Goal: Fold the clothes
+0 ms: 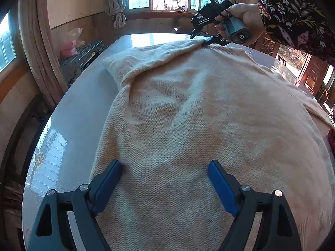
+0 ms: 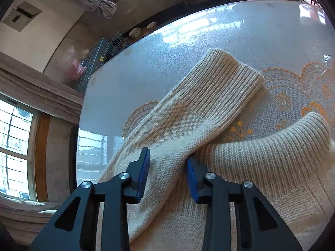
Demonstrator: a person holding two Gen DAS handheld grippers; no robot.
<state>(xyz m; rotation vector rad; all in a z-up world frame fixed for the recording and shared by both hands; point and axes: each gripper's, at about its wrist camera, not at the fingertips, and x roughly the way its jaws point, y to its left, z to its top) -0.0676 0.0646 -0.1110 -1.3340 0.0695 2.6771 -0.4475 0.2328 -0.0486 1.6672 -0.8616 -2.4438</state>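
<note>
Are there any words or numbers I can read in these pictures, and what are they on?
No readable words or numbers anywhere.
Power-button symbol, a sign and not a word: on the grey handle in the person's hand.
Small yellow tag on the wire cage: too small and blurred to read.
Cream sweater, table, lace mat: no label or writing showing.

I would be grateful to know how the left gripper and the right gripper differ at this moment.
The left gripper stands wide open over the flat body of the cream sweater, holding nothing; the right gripper has narrower jaws, with the sleeve between its pads. The left is at the near end of the sweater, the right at its far end. Both have blue pads and point down at the sweater.
</note>
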